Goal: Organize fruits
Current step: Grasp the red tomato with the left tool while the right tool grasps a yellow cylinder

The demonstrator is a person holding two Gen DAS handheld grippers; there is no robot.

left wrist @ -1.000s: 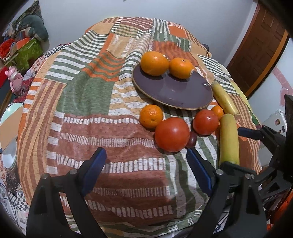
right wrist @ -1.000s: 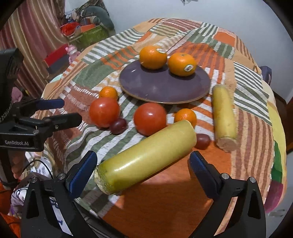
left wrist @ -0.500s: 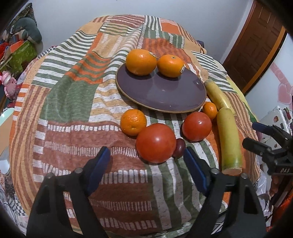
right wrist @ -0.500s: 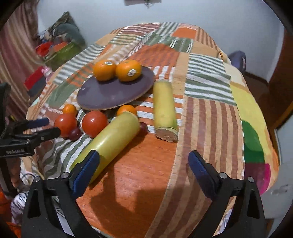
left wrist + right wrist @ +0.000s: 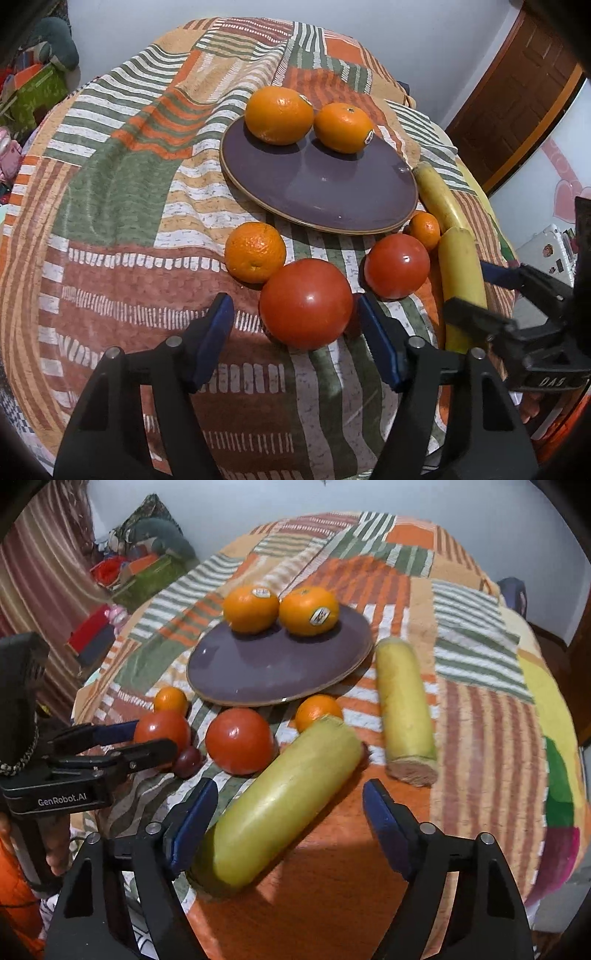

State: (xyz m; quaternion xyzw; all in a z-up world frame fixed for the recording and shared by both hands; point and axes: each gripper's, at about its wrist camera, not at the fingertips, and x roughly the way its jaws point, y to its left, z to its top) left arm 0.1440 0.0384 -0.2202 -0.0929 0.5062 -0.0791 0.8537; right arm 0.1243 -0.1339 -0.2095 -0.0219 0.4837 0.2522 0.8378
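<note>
- Step in hand, as I judge it: both grippers are closing in for a first grasp, with most of the fruit still on the patchwork cloth (image 5: 110, 206) over the tabletop, near the purple plate (image 5: 321, 192)
- The left gripper (image 5: 295, 325) has its jaws about half open and they have just been closing; the big near tomato (image 5: 306, 303) sits between the blue pads, which do not seem to press on it yet, so it holds nothing
- The right gripper (image 5: 291, 812) is also partly open and has just been closing; the near yellow-green cylinder (image 5: 280, 808) lies at a slant between the pads, the left pad just beside its near end, and I see no grip
- Next move, by my reading: the left gripper needs to settle around the tomato's widest part and close gently, since the round, smooth skin may slip or roll into the orange touching it
- The right gripper should turn to square up across the slanted cylinder before closing
- Count on the plate: two oranges, both at its far edge, side by side
- Count off the plate: two tomatoes, the second tomato (image 5: 397, 266) to the right of the first
- Two small oranges, one (image 5: 255, 252) to the left of the tomatoes, one (image 5: 424, 229) at the plate's right rim
- Two yellow-green cylinders, the far one (image 5: 404, 709) right of the plate
- One small dark fruit (image 5: 187, 761) between the tomatoes; a second is not clear
</note>
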